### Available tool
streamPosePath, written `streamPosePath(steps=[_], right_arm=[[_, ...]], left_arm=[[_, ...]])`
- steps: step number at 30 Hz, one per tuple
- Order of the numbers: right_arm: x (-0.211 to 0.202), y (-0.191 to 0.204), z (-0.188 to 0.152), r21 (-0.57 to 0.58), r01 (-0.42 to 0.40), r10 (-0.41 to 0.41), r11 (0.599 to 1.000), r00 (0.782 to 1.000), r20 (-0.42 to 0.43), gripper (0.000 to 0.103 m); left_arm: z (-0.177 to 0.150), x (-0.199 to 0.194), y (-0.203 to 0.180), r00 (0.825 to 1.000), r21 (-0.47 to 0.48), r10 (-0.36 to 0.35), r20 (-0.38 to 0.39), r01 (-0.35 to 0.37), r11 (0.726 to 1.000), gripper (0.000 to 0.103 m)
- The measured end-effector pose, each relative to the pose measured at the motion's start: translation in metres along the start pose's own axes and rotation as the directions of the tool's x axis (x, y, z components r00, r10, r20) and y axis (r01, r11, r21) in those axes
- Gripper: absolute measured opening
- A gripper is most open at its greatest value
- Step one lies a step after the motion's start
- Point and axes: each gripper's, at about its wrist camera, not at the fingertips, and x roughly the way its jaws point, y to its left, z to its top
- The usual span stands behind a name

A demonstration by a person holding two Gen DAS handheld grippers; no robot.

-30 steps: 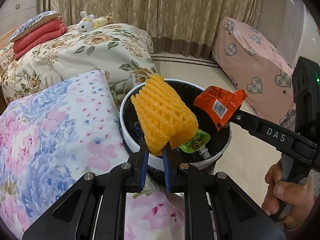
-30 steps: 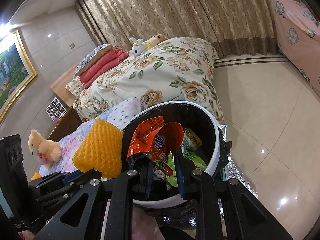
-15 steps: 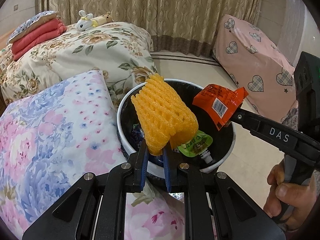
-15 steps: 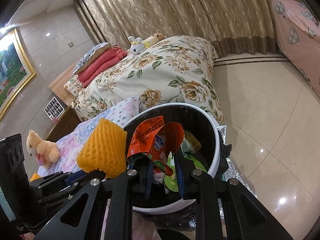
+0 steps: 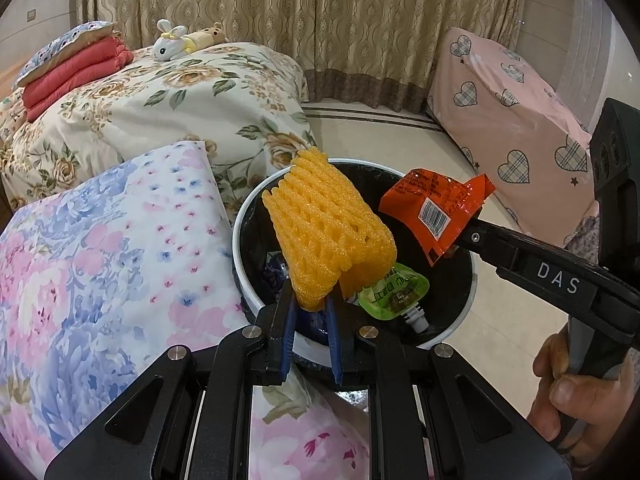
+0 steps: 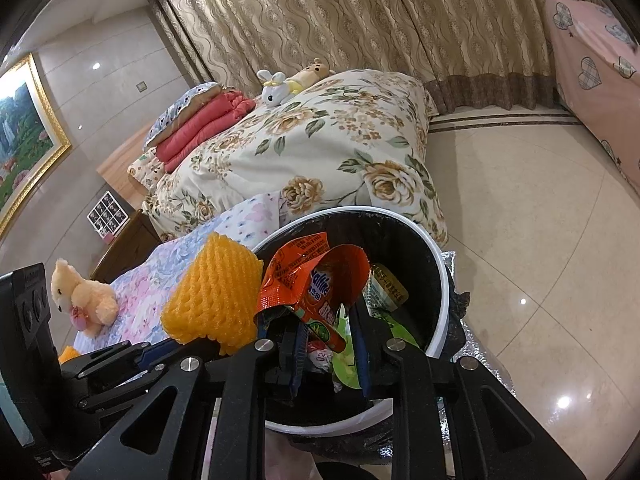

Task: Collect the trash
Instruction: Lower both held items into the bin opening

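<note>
Status: both pieces are lifted and held over the white-rimmed bin, neither released yet.

My left tongs are clamped on the lower edge of the orange foam fruit net, which stands up above the near-left rim. My right tongs are pinching the orange snack wrapper over the bin's mouth; the jaws stand slightly wider than the left ones and have just eased apart a little, but the wrapper sits between them and has not dropped.

Already in the bin: a green spouted pouch, plus some dark and light scraps I cannot identify.

Left to do, by my reading: let go of both pieces. A small orange scrap on the bed by the teddy bear may be further trash; too little of it shows to tell.

Count: bin 1; net 1; wrapper 1; pouch 1; plush toys 3.
</note>
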Motion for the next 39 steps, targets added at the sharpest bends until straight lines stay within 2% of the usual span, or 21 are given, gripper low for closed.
streamPosePath(steps=[32, 36, 39], right_arm=[[0.0057, 0.0036, 0.0025, -0.001, 0.016, -0.016, 1.000, 0.999, -0.031, 0.024], [0.0069, 0.0026, 0.0028, 0.001, 0.014, -0.014, 1.000, 0.999, -0.039, 0.024], [0.0078, 0.0025, 0.0026, -0.001, 0.018, -0.018, 1.000, 0.999, -0.050, 0.028]], left_arm=[[0.0033, 0.0081, -0.0014, 1.000, 0.002, -0.002, -0.020, 0.002, 1.000, 0.014], [0.0037, 0.0079, -0.0012, 1.000, 0.001, -0.006, -0.023, 0.006, 1.000, 0.017], [0.0042, 0.0069, -0.0006, 1.000, 0.001, 0.000, -0.020, 0.000, 1.000, 0.026]])
